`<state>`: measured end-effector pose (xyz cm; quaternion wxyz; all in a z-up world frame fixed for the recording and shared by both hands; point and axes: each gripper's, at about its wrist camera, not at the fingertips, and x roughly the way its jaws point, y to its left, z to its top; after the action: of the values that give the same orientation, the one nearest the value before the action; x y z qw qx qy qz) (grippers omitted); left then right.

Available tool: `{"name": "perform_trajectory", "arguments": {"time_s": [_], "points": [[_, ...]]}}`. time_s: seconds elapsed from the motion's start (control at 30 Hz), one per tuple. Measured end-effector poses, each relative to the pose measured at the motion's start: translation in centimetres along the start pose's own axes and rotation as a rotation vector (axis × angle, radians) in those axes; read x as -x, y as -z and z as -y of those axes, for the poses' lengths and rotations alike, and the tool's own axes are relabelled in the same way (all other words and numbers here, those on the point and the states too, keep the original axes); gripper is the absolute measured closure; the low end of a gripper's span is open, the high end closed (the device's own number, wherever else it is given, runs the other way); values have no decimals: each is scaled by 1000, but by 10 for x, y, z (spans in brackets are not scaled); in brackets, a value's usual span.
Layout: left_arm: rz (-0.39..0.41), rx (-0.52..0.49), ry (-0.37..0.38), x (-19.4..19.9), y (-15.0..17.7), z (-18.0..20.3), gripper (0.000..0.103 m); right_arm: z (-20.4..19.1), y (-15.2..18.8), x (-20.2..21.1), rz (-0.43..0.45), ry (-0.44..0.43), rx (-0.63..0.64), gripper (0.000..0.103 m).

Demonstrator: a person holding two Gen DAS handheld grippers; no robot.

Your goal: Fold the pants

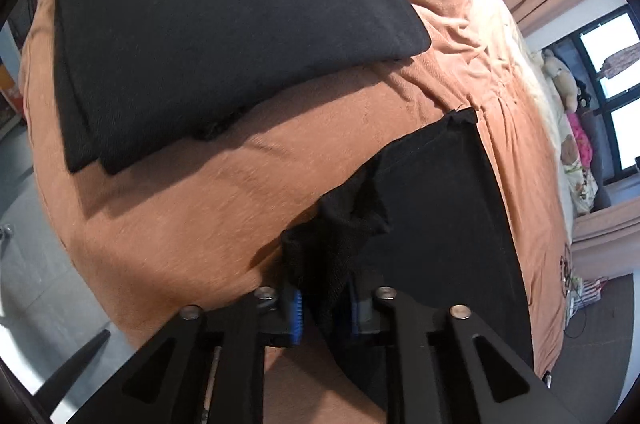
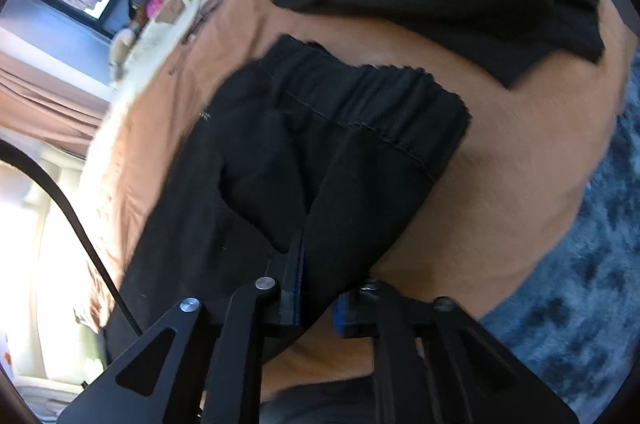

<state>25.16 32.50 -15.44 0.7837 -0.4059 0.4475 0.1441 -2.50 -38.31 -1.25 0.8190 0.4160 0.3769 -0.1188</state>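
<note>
Pants (image 2: 320, 152) lifted off bed (image 1: 180, 224): left gripper (image 1: 324, 308) clamps one bunched edge, right gripper (image 2: 318, 304) clamps fabric below waistband, cloth extending forward from both.

The left gripper (image 1: 323, 308) reaches forward from the bottom of its view, its blue-padded fingers (image 1: 295, 312) drawn close together and pinching a bunch of black cloth. The right gripper (image 2: 318, 308) is tilted, its fingers (image 2: 296, 288) likewise closed tight on a fold of black fabric between the pads.
</note>
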Motion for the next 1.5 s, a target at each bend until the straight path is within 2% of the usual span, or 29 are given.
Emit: {"name": "perform_trajectory", "arguments": {"time_s": [0.1, 0.13, 0.17, 0.4, 0.53, 0.63, 0.7, 0.87, 0.97, 1.03, 1.1, 1.13, 1.27, 1.4, 1.5], "points": [[1, -23, -17, 10, 3, -4, 75, 5, 7, 8, 17, 34, 26, 77], [3, -37, -37, 16, 4, -4, 74, 8, 11, 13, 27, 49, 30, 68], [6, -47, -56, 22, 4, -6, 74, 6, 14, 18, 39, 62, 33, 63], [55, -116, -133, 51, 0, 3, 73, -16, 23, 60, 143, 105, 167, 62], [66, -167, -113, 58, -5, 32, 73, -46, 28, 64, 156, 86, 283, 62], [64, -199, -81, 56, -8, 56, 71, -73, 28, 52, 147, 53, 361, 62], [58, -218, -63, 51, -8, 74, 58, -88, 28, 44, 133, 33, 412, 62], [29, -287, -30, 33, 0, 120, 54, -142, 35, 8, 100, 9, 596, 62], [-4, -311, -6, 17, 7, 144, 49, -169, 40, -11, 80, -27, 648, 62], [-21, -323, 8, 9, 11, 157, 46, -182, 40, -20, 71, -33, 679, 51], [-45, -314, 36, 2, 15, 167, 44, -195, 42, -29, 78, -36, 703, 26], [-56, -314, 45, -3, 17, 174, 44, -202, 44, -34, 83, -43, 715, 22], [-68, -336, 49, -16, 25, 203, 44, -221, 44, -49, 71, -62, 743, 16], [-79, -358, 53, -28, 30, 225, 44, -240, 37, -70, 62, -78, 817, 16], [-96, -372, 51, -40, 35, 241, 44, -252, 30, -82, 47, -54, 884, 16]]}}
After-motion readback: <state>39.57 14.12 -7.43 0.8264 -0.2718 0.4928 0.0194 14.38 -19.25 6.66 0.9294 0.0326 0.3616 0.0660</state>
